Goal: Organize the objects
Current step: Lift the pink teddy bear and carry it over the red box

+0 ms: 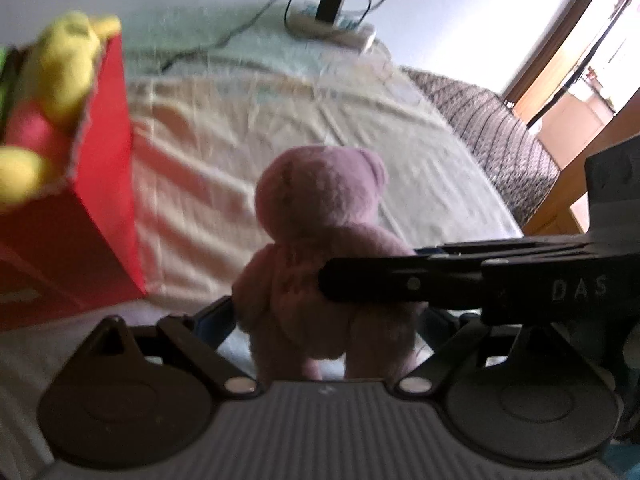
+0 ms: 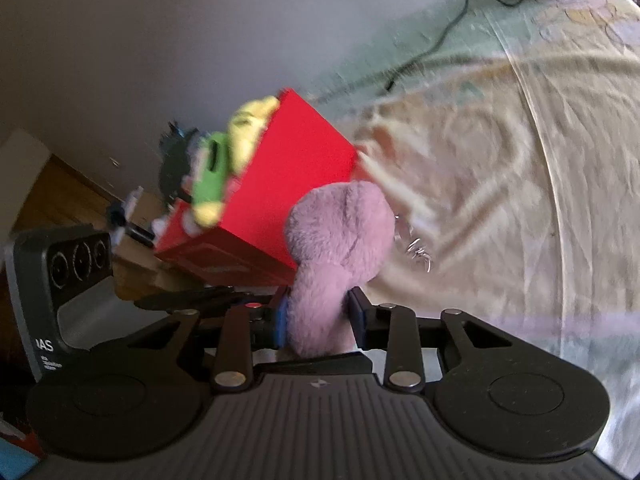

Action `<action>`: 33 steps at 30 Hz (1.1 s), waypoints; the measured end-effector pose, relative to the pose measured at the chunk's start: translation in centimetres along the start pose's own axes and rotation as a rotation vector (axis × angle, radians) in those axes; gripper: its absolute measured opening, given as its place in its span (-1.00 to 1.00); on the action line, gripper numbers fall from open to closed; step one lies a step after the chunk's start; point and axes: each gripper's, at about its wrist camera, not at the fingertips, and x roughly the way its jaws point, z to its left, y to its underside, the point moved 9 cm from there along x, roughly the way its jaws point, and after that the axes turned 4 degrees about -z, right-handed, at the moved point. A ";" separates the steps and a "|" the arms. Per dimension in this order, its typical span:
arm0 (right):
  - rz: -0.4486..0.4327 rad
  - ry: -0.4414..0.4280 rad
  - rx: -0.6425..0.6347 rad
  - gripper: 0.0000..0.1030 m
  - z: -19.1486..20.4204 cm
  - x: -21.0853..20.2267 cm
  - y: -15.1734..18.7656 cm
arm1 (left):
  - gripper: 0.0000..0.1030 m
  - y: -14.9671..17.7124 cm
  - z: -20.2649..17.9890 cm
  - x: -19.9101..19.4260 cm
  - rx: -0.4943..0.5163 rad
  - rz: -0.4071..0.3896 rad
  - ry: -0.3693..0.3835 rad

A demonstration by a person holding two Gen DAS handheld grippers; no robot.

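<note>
A pink plush bear (image 1: pixel 320 248) stands between the fingers of my left gripper (image 1: pixel 326 320), which look closed on its lower body. My right gripper (image 2: pixel 320 316) is shut on the same bear (image 2: pixel 336 248); its black fingers (image 1: pixel 400 280) cross in front of the bear in the left wrist view. A red box (image 1: pixel 100 184) to the left holds a yellow plush toy (image 1: pixel 60 72). In the right wrist view the red box (image 2: pixel 288 184) holds yellow and green toys (image 2: pixel 224 164).
The bed is covered with a pale patterned sheet (image 1: pixel 280 128). A power strip with a black charger and cable (image 1: pixel 332 8) lies at the far end. A dark patterned blanket (image 1: pixel 500 128) hangs at the right edge. A doorway (image 1: pixel 580 60) is at far right.
</note>
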 end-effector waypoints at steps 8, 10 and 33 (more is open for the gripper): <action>-0.119 -0.086 -0.080 -0.37 6.7 -1.4 -2.7 | 0.77 -3.1 0.6 -6.7 0.025 -0.166 0.019; -0.144 -0.105 -0.096 -0.37 8.6 -1.0 -3.3 | 0.77 -3.8 1.6 -8.5 0.023 -0.203 0.026; -0.239 -0.267 -0.192 -0.38 26.0 16.9 -7.3 | 0.77 -8.8 22.7 -22.7 0.003 -0.414 -0.143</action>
